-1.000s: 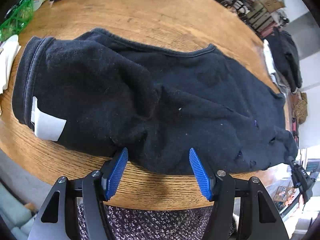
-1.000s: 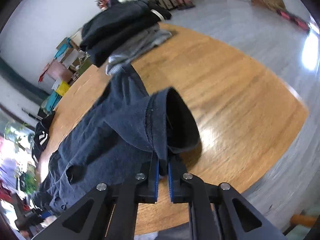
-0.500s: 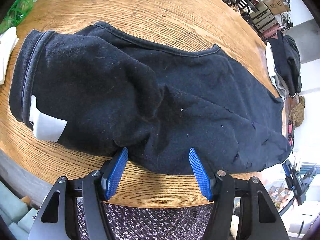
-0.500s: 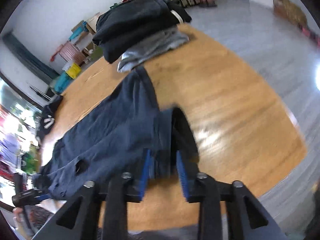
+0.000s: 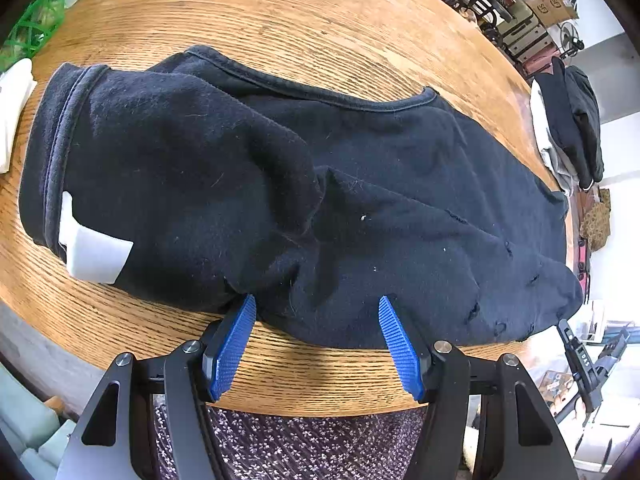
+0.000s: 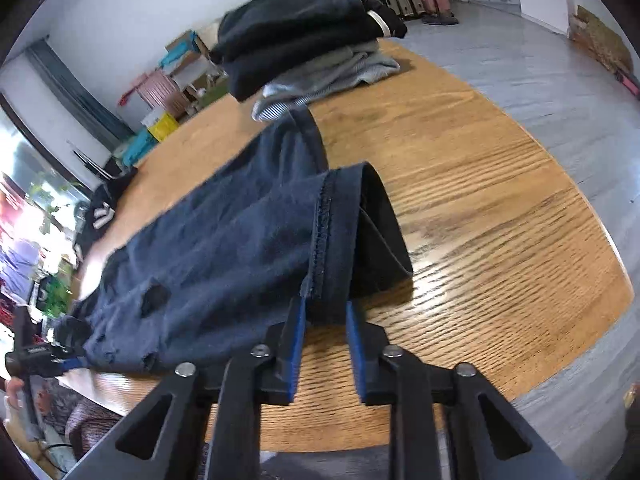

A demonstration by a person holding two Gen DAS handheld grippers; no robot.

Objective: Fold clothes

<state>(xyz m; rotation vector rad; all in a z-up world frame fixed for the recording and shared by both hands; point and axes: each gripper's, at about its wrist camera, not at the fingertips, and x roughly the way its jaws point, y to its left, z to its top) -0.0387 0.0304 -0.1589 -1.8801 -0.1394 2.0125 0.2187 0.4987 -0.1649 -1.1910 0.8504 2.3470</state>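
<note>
The dark navy knit sweatshirt point(image 5: 360, 184) lies spread lengthwise on the round oak table point(image 5: 320, 20), straight ahead of both tools. It looks soft, limp and fairly thick, so it should sag where unsupported; the stitched hems seem the firmest hold. The left gripper point(image 5: 316, 340) stands wide open with the near edge between its blue pads. The right gripper point(image 6: 326, 350) is parted, its jaws astride the hemmed cuff point(image 6: 344, 232) without pinching. Only the left view shows the white tag point(image 5: 96, 254); only the right shows the folded pile point(image 6: 308, 40) beyond

Round wooden table point(image 6: 480, 208) — grey floor point(image 6: 540, 80)
</note>
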